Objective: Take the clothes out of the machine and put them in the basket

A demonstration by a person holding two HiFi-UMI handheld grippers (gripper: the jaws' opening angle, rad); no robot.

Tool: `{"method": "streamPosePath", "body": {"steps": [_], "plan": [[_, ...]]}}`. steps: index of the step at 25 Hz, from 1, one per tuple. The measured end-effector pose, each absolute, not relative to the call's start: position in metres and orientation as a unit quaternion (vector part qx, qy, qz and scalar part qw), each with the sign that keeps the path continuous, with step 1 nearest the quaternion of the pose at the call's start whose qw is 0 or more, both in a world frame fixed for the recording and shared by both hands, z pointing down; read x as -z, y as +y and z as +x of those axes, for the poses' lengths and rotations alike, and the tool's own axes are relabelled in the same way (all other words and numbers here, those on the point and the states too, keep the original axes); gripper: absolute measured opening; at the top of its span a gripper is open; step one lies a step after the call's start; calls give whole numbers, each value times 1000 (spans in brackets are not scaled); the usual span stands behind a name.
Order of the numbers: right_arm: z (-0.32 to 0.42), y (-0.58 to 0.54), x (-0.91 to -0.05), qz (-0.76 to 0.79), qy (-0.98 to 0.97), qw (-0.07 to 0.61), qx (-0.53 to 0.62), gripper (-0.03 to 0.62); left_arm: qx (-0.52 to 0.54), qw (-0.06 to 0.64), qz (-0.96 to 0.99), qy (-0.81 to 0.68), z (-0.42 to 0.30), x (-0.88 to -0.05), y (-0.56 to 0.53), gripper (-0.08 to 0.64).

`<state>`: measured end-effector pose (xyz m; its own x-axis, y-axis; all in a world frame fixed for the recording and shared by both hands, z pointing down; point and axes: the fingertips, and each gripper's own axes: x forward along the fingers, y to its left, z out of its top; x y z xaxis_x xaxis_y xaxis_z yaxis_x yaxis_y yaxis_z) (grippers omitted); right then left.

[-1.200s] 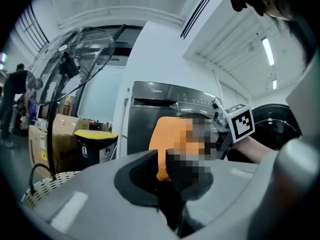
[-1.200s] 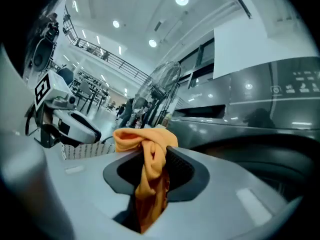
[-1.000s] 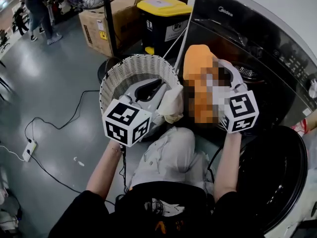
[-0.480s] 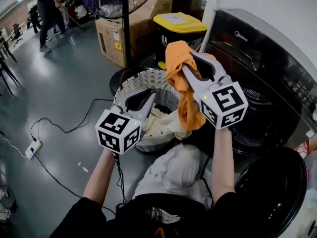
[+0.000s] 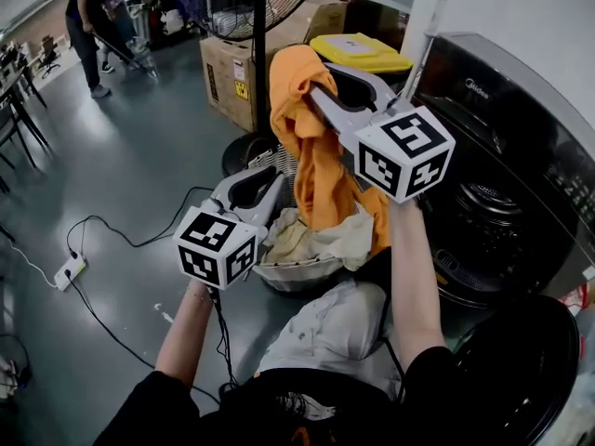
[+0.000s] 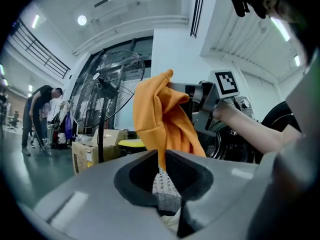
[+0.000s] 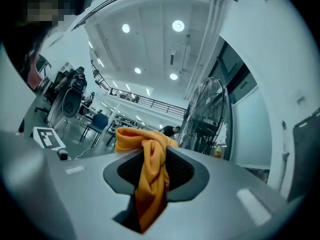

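Note:
My right gripper is raised high and shut on an orange garment, which hangs down over the white wicker basket. In the right gripper view the orange garment is bunched between the jaws. Cream clothes lie in the basket. My left gripper is lower and to the left, by the basket's near rim, shut with nothing in it. From the left gripper view the orange garment hangs just ahead. The black washing machine is at the right with its door swung open.
A standing fan rises behind the basket, with a cardboard box and a yellow-lidded bin beyond. A cable and power strip lie on the grey floor at the left. A person stands far back left.
My right gripper has carried the orange garment up and to the left, from beside the machine to over the basket. The left gripper has stayed near the basket rim.

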<state>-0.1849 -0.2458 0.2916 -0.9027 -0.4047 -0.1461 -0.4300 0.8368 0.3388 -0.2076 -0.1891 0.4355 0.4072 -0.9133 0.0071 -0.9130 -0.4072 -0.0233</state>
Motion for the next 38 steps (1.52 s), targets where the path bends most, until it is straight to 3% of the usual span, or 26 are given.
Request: {"method": "streamPosePath", "body": {"steps": [11, 24, 28, 32, 38], "plan": [[-203, -246, -241, -190, 962, 94, -169, 133, -2, 4, -831, 556, -226, -433, -189, 44], [-182, -313, -520, -243, 944, -211, -78, 141, 15, -23, -833, 552, -218, -465, -192, 44], [-171, -312, -573, -232, 929, -286, -45, 223, 20, -31, -831, 555, -218, -473, -194, 44], [-161, -309, -571, -233, 933, -274, -26, 272, 24, -34, -833, 552, -214, -478, -196, 44], [-144, -292, -546, -252, 943, -218, -17, 213, 22, -36, -843, 536, -200, -479, -196, 44]]}}
